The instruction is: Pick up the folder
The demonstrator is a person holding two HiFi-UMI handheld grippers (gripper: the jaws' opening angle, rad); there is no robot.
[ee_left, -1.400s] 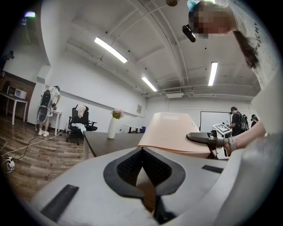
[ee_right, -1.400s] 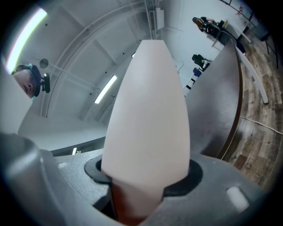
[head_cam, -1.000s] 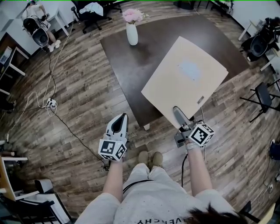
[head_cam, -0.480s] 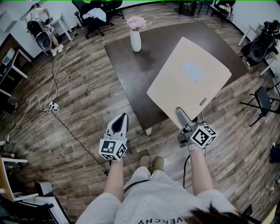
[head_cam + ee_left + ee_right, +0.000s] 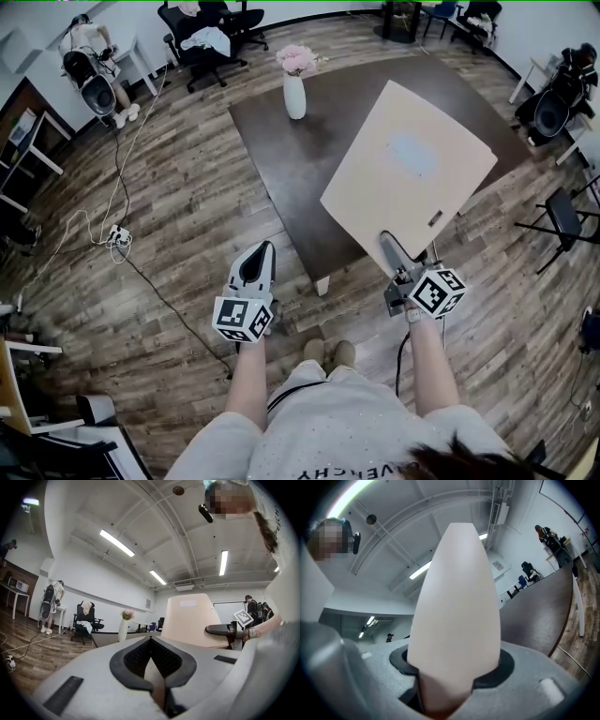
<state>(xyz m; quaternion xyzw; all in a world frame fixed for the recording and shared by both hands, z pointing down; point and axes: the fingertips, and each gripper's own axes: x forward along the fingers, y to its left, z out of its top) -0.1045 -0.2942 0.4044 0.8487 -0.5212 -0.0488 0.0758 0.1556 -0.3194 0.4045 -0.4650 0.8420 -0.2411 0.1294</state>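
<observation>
The folder (image 5: 408,173) is a large beige card sheet with a pale label, held tilted in the air over the near right corner of the dark brown table (image 5: 281,141). My right gripper (image 5: 389,246) is shut on its near edge; in the right gripper view the folder (image 5: 457,606) fills the space between the jaws. My left gripper (image 5: 258,255) hovers over the wooden floor, left of the table's corner, shut with nothing in it. In the left gripper view the jaws meet at the tip of the gripper (image 5: 151,640), and the folder (image 5: 190,620) stands to the right.
A white vase with pink flowers (image 5: 295,89) stands at the table's far left. Office chairs (image 5: 211,37) are at the back, and a black stand (image 5: 562,211) is at the right. A cable and power strip (image 5: 119,234) lie on the floor at left. The person's feet (image 5: 326,352) are below.
The right gripper has lifted the folder a little higher and rolled slightly. The left gripper has risen a little too.
</observation>
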